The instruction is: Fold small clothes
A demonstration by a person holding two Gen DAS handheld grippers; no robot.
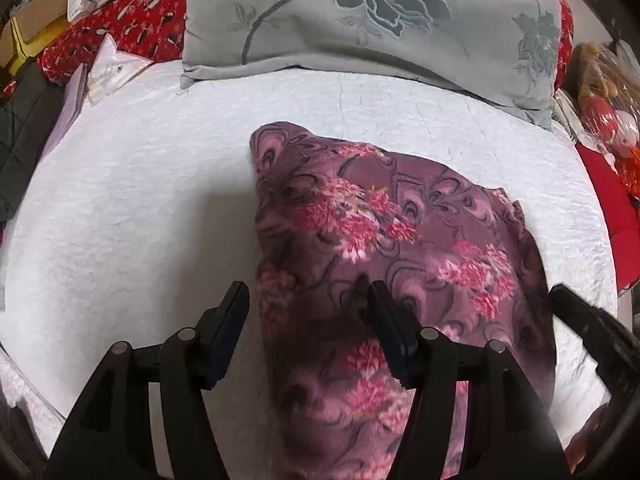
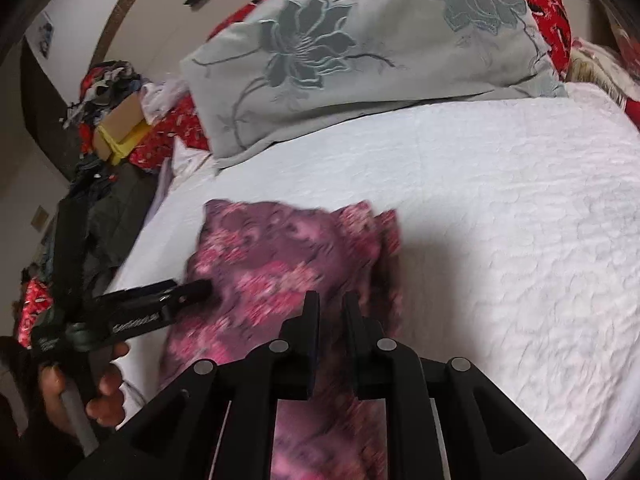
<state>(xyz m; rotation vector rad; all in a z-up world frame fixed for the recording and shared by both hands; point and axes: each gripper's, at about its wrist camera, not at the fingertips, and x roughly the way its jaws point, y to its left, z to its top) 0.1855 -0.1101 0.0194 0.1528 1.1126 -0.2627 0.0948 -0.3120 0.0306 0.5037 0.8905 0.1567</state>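
Note:
A purple fleece garment with pink flowers (image 1: pixel 384 240) lies bunched on the white quilted bed (image 1: pixel 140 200); it also shows in the right wrist view (image 2: pixel 280 264). My left gripper (image 1: pixel 306 300) is open, its jaws wide apart over the garment's near left edge, one finger on the fabric and one over the quilt. It shows in the right wrist view (image 2: pixel 192 292) at the garment's left side. My right gripper (image 2: pixel 332 304) has its jaws close together with a narrow gap, low over the garment's near right part; whether fabric is pinched is unclear. Its finger (image 1: pixel 580 312) shows at the left wrist view's right edge.
A grey pillow with an embroidered flower (image 1: pixel 372 16) lies at the head of the bed, on a red patterned cover (image 1: pixel 120 20). Boxes and clothes (image 2: pixel 116 128) pile at the left. A plush toy and red items (image 1: pixel 608 120) sit at the right.

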